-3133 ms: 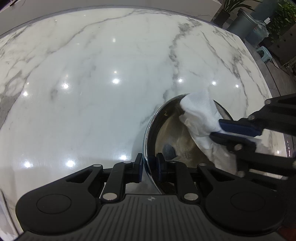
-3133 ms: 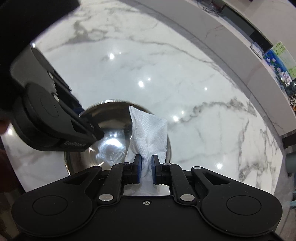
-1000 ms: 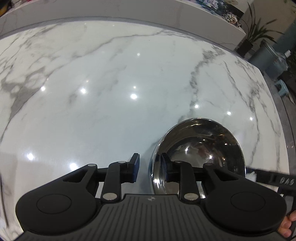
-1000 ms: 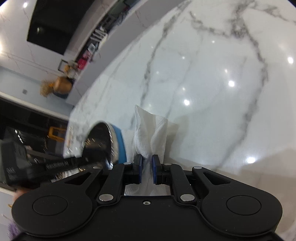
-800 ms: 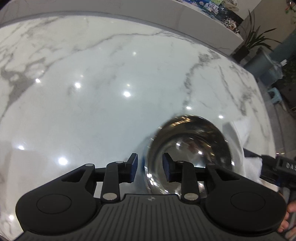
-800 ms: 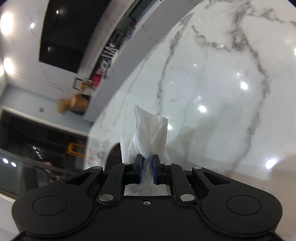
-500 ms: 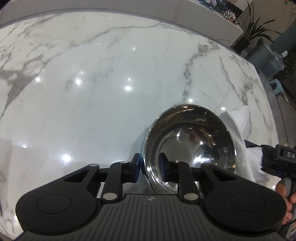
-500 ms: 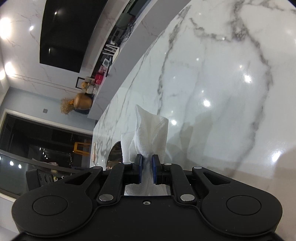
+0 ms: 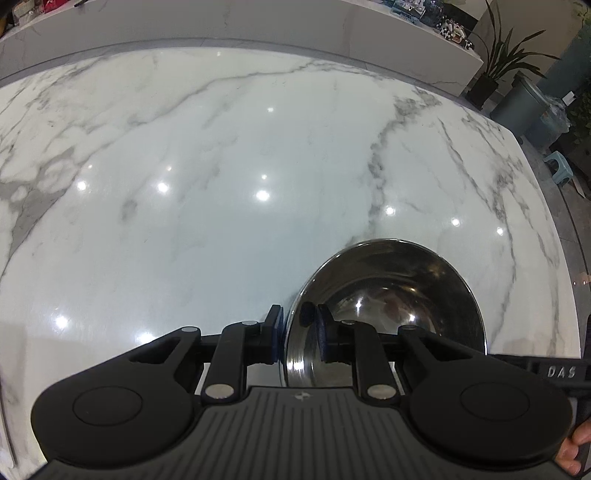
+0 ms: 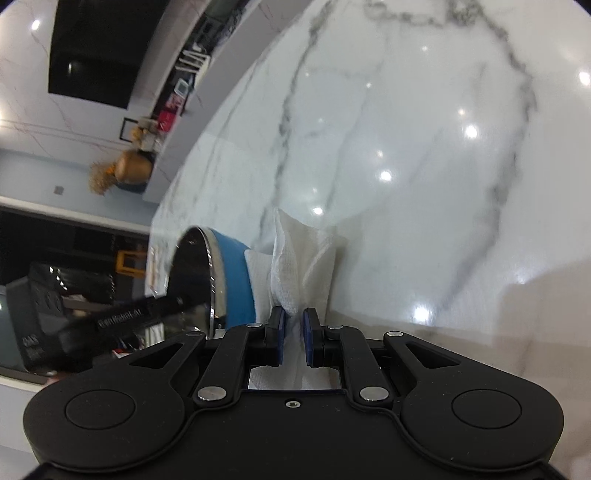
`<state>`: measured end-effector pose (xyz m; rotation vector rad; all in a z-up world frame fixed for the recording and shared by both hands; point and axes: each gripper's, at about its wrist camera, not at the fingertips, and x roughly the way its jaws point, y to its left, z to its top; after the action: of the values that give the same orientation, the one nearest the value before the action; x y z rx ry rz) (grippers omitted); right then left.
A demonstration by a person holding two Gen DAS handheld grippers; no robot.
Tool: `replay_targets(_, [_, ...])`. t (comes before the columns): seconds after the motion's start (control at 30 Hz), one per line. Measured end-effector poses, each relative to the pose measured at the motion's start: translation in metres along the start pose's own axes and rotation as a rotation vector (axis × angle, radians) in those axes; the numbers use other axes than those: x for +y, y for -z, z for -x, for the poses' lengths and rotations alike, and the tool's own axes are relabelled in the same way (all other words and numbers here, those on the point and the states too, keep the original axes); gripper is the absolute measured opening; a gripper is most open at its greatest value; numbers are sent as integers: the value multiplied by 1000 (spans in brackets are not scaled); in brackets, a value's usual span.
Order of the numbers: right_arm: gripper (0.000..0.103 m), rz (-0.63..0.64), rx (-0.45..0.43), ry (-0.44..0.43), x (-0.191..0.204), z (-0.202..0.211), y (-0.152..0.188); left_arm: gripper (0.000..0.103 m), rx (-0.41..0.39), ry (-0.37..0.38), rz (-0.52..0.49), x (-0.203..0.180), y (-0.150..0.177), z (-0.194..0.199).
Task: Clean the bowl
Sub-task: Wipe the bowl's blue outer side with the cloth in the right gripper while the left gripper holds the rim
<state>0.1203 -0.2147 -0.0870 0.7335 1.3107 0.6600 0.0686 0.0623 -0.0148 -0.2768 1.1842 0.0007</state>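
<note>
A shiny steel bowl with a blue outside is held at its near left rim by my left gripper, which is shut on it, one finger inside and one outside. In the right wrist view the bowl shows edge-on at the left. My right gripper is shut on a white paper towel, which sticks up beside the bowl's blue outer wall and seems to touch it. The towel is hidden in the left wrist view.
A glossy white marble table spreads ahead of both grippers. Its right edge drops to a floor with a grey bin and a potted plant. A white ledge runs behind.
The towel has left the bowl's inside and now sits against its outer wall. The bowl has been tilted and shifted in my left gripper. The towel has dropped out of the left wrist view.
</note>
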Motion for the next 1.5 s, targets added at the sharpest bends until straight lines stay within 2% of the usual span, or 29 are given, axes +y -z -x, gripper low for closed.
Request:
replay_targets(0.07, [10, 3, -7, 0, 1, 2, -1, 17, -1, 5, 14, 2, 1, 1])
replay_targets(0.2, [10, -4, -60, -25, 1, 16, -6, 18, -14, -33, 0, 1, 5, 7])
replay_targets(0.33, [10, -30, -132, -120, -2, 34, -10, 19, 5, -57, -16, -1, 9, 9])
replay_targets(0.43, [10, -38, -150, -162, -3, 40, -11, 19, 33, -43, -20, -2, 14, 9])
replay_targets(0.6, [10, -37, -130, -158, -6, 37, -9, 19, 59, -41, -54, -8, 17, 6])
replay_targets(0.77, [10, -45, -112, -149, -13, 38, -6, 18, 45, -54, -81, -11, 16, 5])
replay_targets(1.13, [10, -67, -26, -42, -21, 10, 3, 18, -3, -54, -91, -16, 2, -2])
replay_targets(1.3, [10, -64, -38, -40, -19, 13, 1, 20, 7, -43, -44, -8, 5, 0])
replay_targets(1.37, [10, -61, -71, -43, -19, 20, -2, 22, 6, -53, -34, -5, 7, 3])
replay_targets(1.5, [10, -70, -150, -114, -20, 37, -8, 27, 31, -46, -26, -2, 14, 5])
